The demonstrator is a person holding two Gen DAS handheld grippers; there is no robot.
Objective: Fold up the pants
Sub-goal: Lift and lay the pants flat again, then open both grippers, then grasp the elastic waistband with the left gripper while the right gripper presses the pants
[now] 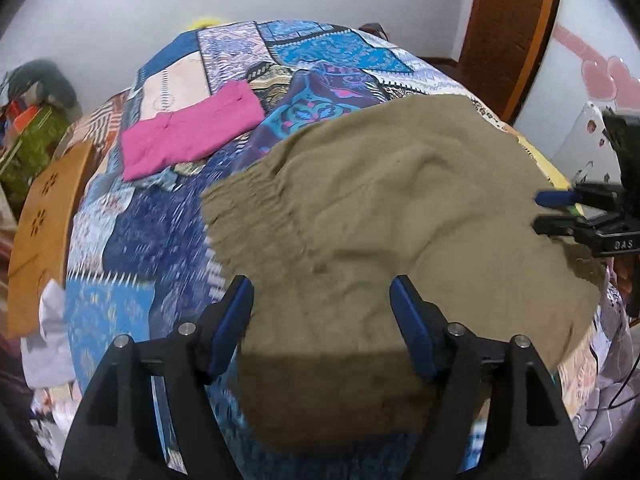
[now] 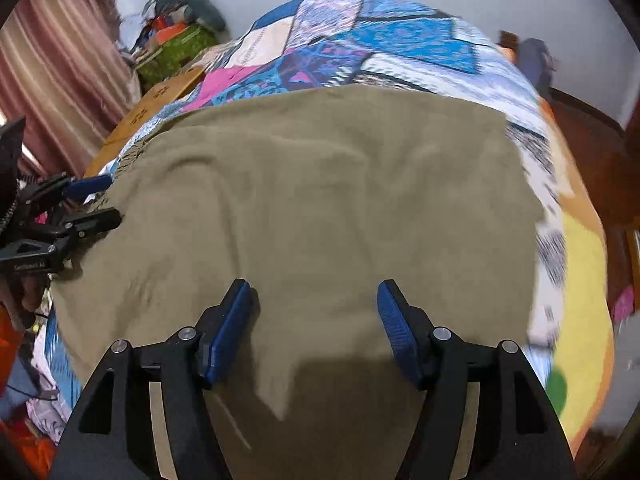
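Observation:
The olive-khaki pants [image 1: 380, 216] lie spread and rumpled on a patchwork bedspread [image 1: 304, 60]; they also fill the middle of the right wrist view [image 2: 328, 200]. My left gripper [image 1: 322, 304] is open, its blue-padded fingers wide apart just above the pants' near edge. It also shows at the left of the right wrist view [image 2: 108, 200], over the cloth's left edge. My right gripper [image 2: 316, 308] is open above the near part of the pants. It appears at the right of the left wrist view [image 1: 538, 210], over the pants' right side. Neither holds cloth.
A folded pink garment [image 1: 188, 136] lies on the bedspread at the far left. A wooden footboard [image 1: 44, 220] borders the bed's left side. A pile of bags and clothes [image 1: 32, 120] sits beyond it. A wooden door frame [image 1: 512, 32] stands at the far right.

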